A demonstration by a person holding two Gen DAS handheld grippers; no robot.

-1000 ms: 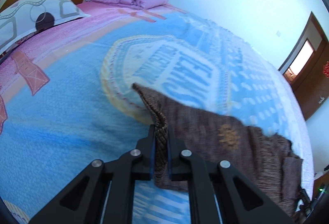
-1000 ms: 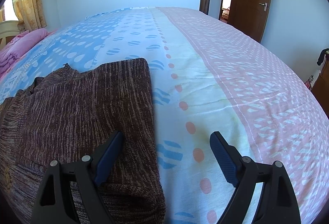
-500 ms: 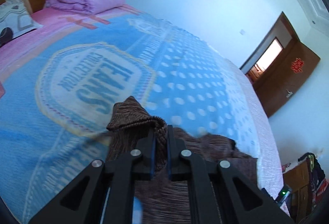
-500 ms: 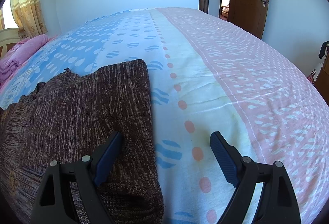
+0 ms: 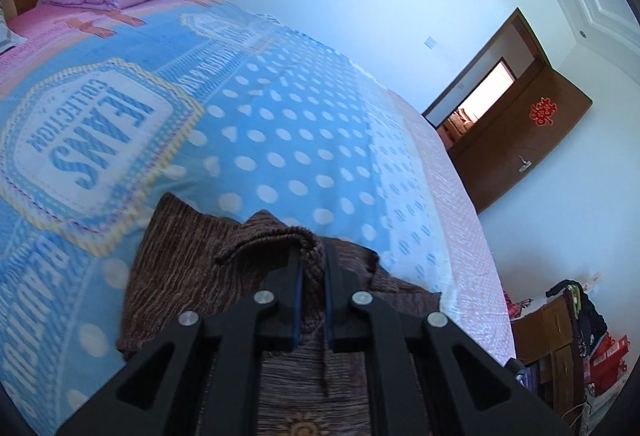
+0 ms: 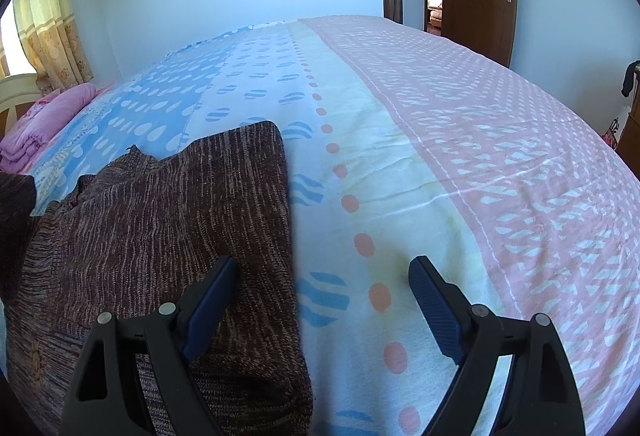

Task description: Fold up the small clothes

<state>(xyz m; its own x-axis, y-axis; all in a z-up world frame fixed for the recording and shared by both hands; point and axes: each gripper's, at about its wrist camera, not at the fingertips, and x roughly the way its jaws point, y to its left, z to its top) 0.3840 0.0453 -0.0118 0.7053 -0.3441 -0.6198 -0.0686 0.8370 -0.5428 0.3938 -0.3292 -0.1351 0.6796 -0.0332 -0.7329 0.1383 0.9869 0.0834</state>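
A big bed fills the room, with a blue, white and pink bedspread on top. A brown knit sweater lies on the bed, toward its left side in the right view, partly folded already with a neat straight edge.

The left gripper is squeezed tight on a bunched-up edge of the sweater and holds it up over the rest. The right gripper is wide open and holds nothing. One finger hangs over the sweater's edge and the other over the bedspread.

It looks like the fold is halfway done. Next, the left gripper likely needs to lay its edge down flat across the sweater and let go.

The bedspread has a big badge that reads "JEANS COLLECTION". A red sign hangs on the brown door.
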